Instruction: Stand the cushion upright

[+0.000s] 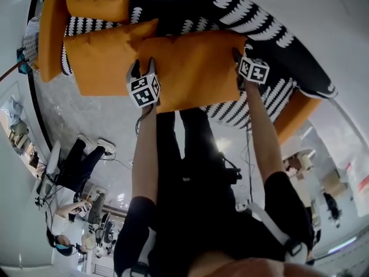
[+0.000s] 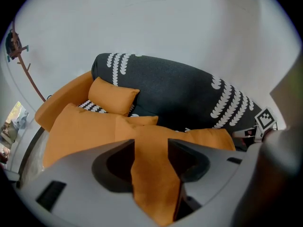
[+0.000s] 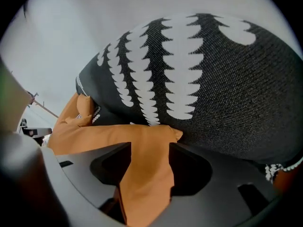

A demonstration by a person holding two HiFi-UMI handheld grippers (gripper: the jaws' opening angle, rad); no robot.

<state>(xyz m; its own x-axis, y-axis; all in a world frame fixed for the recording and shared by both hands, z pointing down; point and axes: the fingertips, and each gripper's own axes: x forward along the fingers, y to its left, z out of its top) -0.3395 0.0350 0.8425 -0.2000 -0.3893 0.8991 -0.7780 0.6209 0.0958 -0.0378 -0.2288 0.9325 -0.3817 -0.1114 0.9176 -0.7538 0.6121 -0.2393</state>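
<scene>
A large orange cushion [image 1: 196, 68] rests on the sofa seat, its broad face towards me in the head view. My left gripper [image 1: 143, 68] sits over the cushion's near left edge and my right gripper [image 1: 237, 56] over its near right corner. In the left gripper view the jaws of that gripper [image 2: 151, 148] stand wide, with the cushion's [image 2: 151, 174] orange fabric in the gap between them. The right gripper [image 3: 150, 150] is likewise open astride the cushion's [image 3: 142, 174] edge, whose corner reaches the backrest [image 3: 222, 93].
The sofa has a black backrest with white marks [image 1: 259, 33] and orange arms [image 1: 52, 36]. A second big orange cushion [image 1: 106, 53] overlaps the first at the left, and a small one [image 1: 98, 4] stands behind. Grey floor lies below, with seated people [image 1: 75, 172] at lower left.
</scene>
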